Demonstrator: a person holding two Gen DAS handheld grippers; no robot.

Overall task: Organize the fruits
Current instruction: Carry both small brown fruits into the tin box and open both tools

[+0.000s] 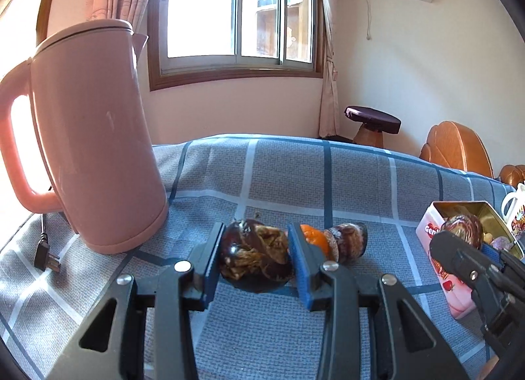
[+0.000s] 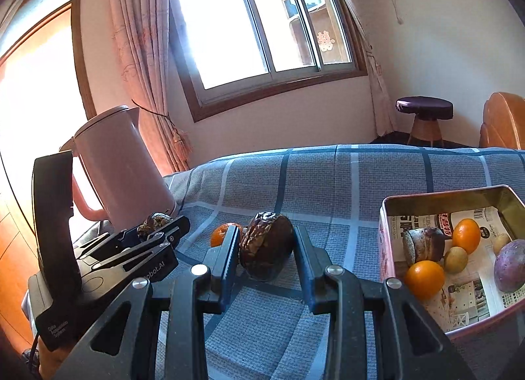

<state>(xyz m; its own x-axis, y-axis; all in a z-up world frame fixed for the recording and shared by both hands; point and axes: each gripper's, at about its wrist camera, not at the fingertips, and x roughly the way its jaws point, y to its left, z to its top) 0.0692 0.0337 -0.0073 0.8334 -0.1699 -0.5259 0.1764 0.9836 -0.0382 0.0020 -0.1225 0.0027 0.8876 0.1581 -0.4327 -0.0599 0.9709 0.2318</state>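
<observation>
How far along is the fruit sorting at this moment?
Partly done: the tin already holds several fruits, including two oranges. In hand: the left claw grips one dark shrivelled fruit and the right claw grips another. Left on the cloth: a small orange.

Kettle (image 1: 88, 137): pale pink, plain. Cloth (image 1: 295, 176) over the surface: grey-blue, checked with white and navy lines. Tin (image 2: 459, 202): pink outside, gold inside, newsprint-lined. Oranges (image 2: 425, 279): bright orange. Dried fruit (image 1: 256, 255) at 6 o'clock: glossy dark brown, tan wrinkles. Jaws: blue pads.
</observation>
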